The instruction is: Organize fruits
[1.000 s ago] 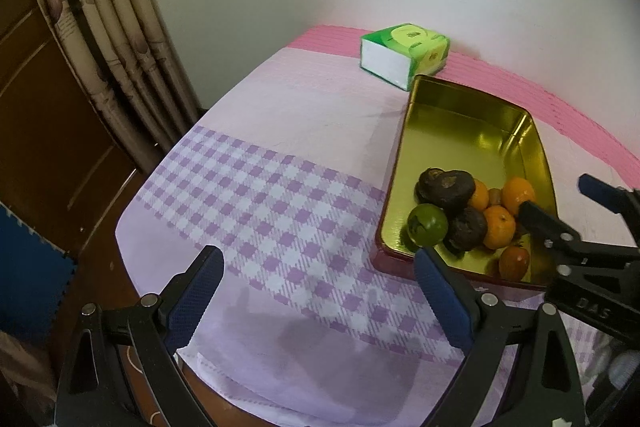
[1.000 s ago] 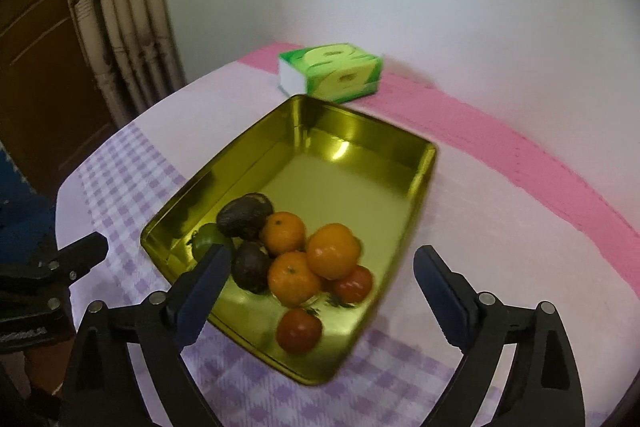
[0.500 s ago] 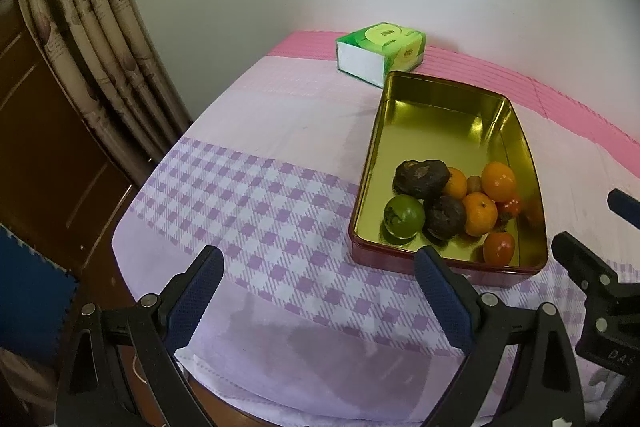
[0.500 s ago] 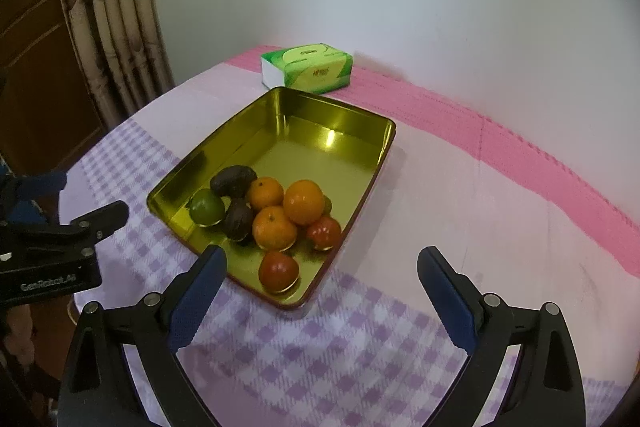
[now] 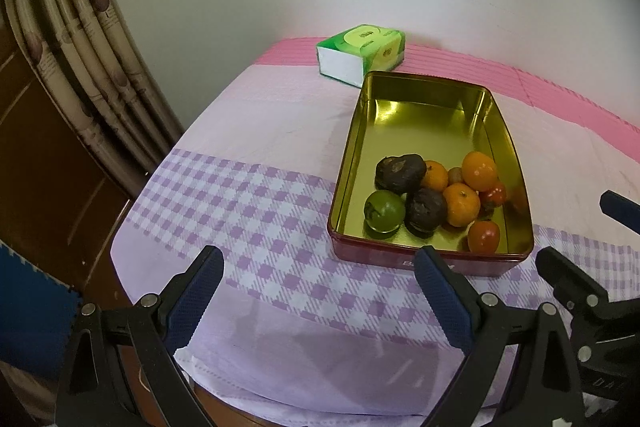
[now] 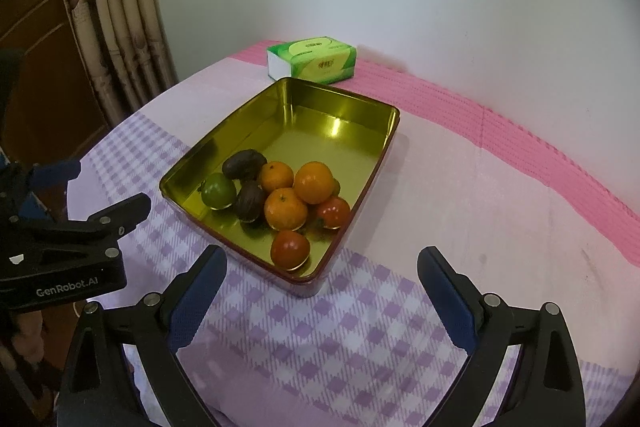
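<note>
Currently, the left gripper (image 5: 318, 293) hangs with jaws spread wide and empty over bare checked tablecloth (image 5: 248, 203) near the table's rounded front edge. Rightward, the rectangular gold tin (image 6: 236, 131) holds the round fruits (image 6: 280, 199), clustered at its near end. The right gripper (image 6: 322, 291), likewise spread and empty, hovers before its near corner.

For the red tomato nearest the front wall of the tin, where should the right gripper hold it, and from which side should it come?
Grip the red tomato across its round middle, coming from above. The tin wall stands close on its near side and an orange just behind, so a sideways approach looks blocked. The right gripper is already open.
</note>
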`<state>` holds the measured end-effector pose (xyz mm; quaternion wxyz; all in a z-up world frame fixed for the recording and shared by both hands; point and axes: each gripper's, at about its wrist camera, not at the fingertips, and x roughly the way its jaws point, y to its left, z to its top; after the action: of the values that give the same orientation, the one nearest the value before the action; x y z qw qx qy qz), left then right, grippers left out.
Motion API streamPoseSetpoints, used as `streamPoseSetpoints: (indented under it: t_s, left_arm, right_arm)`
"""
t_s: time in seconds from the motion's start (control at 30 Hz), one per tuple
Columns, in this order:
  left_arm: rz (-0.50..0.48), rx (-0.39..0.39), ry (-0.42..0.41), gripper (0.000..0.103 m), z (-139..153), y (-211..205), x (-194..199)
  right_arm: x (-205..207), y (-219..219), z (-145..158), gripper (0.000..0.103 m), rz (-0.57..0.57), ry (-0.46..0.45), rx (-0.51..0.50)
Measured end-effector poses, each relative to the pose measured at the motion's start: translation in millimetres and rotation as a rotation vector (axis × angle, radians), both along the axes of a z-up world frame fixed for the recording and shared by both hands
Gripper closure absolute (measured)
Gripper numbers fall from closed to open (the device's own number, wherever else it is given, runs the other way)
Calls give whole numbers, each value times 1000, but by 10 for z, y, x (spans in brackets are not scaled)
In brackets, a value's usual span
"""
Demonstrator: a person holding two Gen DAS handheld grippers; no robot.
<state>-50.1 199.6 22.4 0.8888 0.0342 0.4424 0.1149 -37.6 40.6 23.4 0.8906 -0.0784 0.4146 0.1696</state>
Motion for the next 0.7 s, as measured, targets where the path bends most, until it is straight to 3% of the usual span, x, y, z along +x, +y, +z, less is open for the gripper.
streamPoseSetpoints:
  t_s: [0.7]
  left_arm:
    - [-10, 8, 6, 8, -35, -31, -1]
  right_arm:
    - [31, 3, -124, 7, 6, 52, -3]
